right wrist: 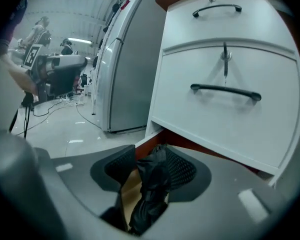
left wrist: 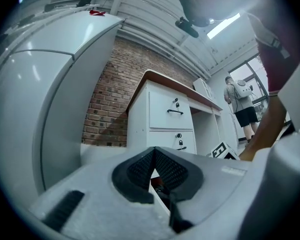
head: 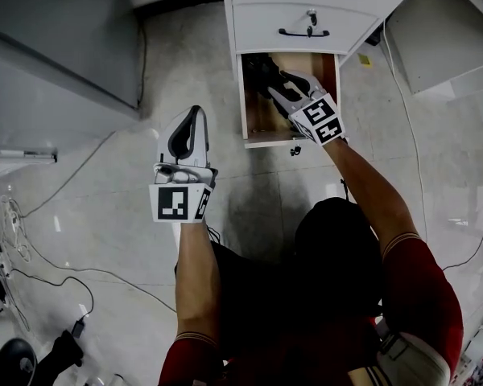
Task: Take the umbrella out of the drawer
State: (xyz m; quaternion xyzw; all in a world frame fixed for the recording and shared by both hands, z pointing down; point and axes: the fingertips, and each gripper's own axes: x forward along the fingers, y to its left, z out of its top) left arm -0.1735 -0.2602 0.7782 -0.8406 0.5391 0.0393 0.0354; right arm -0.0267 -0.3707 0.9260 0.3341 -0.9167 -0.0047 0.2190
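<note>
Both jaws of the right gripper [head: 278, 85] straddle the umbrella [right wrist: 151, 184], half-apart, in the twelve o'clock drawer [head: 270, 141]; next, probably squeeze and lift; left gripper [head: 195, 116] closed, empty

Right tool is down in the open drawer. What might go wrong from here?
The right tool stands open around the umbrella, one pad clear of it; closing may pinch only loose fabric and slip. The drawer front above overhangs closely, so lifting out might knock the tool against it.
</note>
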